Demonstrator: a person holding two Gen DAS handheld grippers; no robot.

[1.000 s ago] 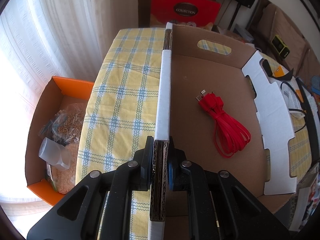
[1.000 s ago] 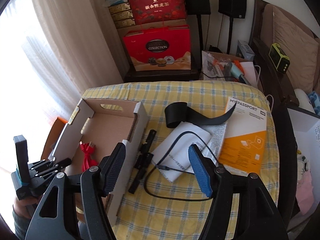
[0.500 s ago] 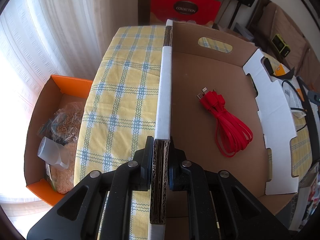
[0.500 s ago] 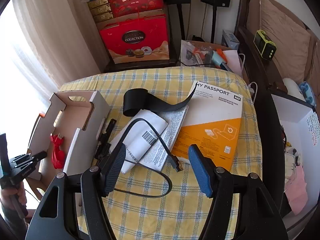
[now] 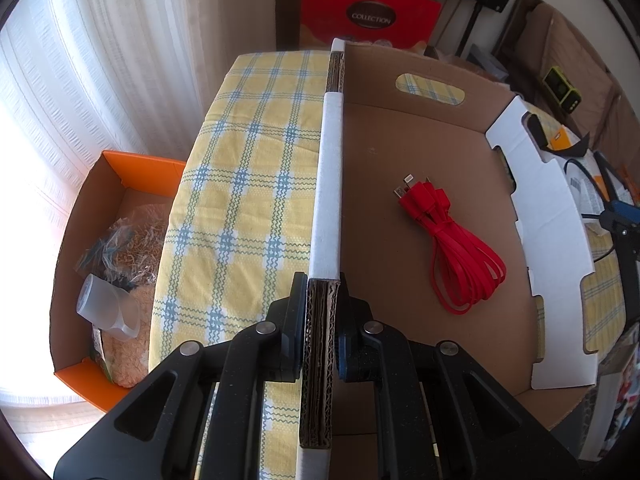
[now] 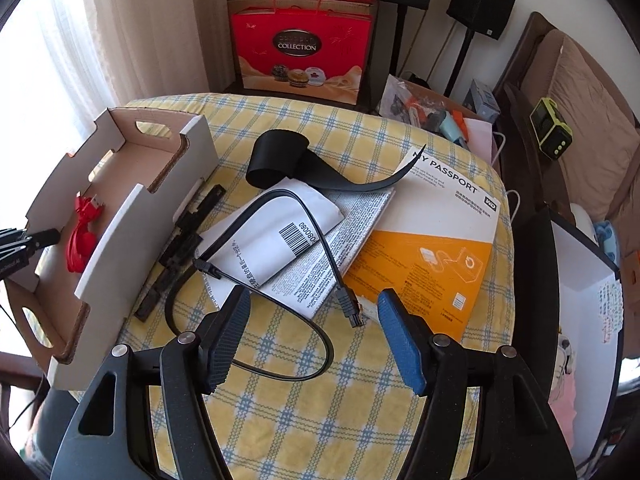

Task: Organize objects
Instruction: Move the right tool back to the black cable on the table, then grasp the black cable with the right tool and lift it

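So far only the red cable (image 5: pixel 448 240) lies coiled inside the cardboard box (image 5: pixel 400 128). The left hand-held gripper (image 5: pixel 320 332) clamps the box's near wall, steadying it. The right hand-held gripper (image 6: pixel 310 336) hangs with jaws apart and empty over the black cable (image 6: pixel 304 264) on the surface (image 6: pixel 304 420). Black strap (image 6: pixel 288 160), papers (image 6: pixel 296 240) and orange booklet (image 6: pixel 448 248) are outside the box — most of the tidying looks left.
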